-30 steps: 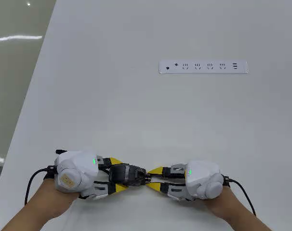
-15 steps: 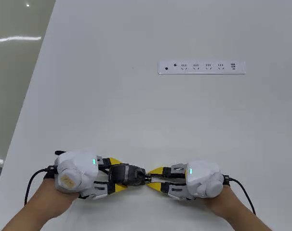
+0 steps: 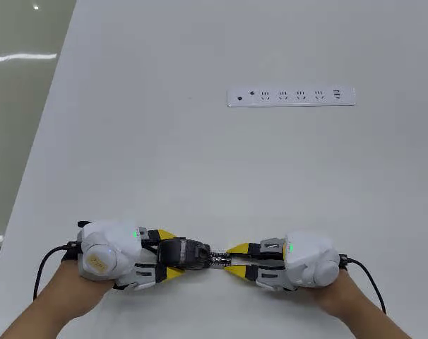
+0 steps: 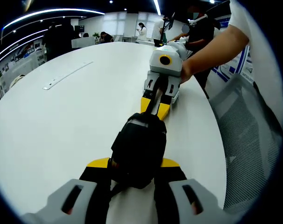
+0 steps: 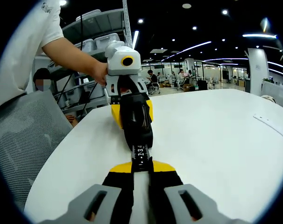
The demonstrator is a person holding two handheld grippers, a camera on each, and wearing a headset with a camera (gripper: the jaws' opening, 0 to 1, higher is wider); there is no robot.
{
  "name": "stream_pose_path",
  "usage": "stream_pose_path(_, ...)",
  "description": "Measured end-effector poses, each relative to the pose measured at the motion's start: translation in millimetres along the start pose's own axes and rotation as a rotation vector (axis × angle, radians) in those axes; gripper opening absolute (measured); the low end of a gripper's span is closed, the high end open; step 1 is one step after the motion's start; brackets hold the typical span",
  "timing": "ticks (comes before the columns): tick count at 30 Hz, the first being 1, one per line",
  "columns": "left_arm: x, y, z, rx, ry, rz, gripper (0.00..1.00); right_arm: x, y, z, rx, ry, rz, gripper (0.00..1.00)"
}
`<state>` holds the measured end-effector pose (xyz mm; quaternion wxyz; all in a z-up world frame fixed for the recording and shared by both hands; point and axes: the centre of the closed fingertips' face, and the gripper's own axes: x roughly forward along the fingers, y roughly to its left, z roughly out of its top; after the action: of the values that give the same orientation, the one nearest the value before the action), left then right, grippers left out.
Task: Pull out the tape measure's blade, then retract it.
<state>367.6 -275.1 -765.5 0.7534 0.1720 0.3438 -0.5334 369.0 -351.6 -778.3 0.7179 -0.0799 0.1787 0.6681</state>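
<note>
The black tape measure (image 3: 184,253) lies low on the white table, held by my left gripper (image 3: 169,254), whose yellow-tipped jaws are shut on its case (image 4: 139,149). A short stretch of blade (image 3: 220,259) with printed numbers (image 5: 140,151) runs out to the right. My right gripper (image 3: 235,259) is shut on the blade's end (image 5: 141,164). In the right gripper view the case (image 5: 137,119) sits a little beyond the jaws, with the left gripper (image 5: 125,70) behind it. The right gripper (image 4: 155,103) faces me in the left gripper view.
A white power strip (image 3: 291,96) lies flat further back on the table, right of centre. The table's left edge (image 3: 41,141) runs diagonally beside a glossy floor. A mesh chair (image 5: 24,140) stands close to the table's near edge.
My right gripper has moved a little to the right, and a short length of blade now shows between it and the case. The left gripper holds still.
</note>
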Motion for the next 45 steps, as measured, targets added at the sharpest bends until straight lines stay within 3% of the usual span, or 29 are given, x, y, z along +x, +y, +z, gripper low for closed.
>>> stream_pose_path(27,0.6,0.3,0.9,-0.009,-0.001,0.009,0.32,-24.0,-4.9,-8.9,0.026,0.001,-0.030,0.10)
stream_pose_path(45,1.4,-0.5,1.7,-0.006,0.006,0.009,0.32,-50.1,-4.9,-17.0,0.050,-0.003,-0.058,0.10)
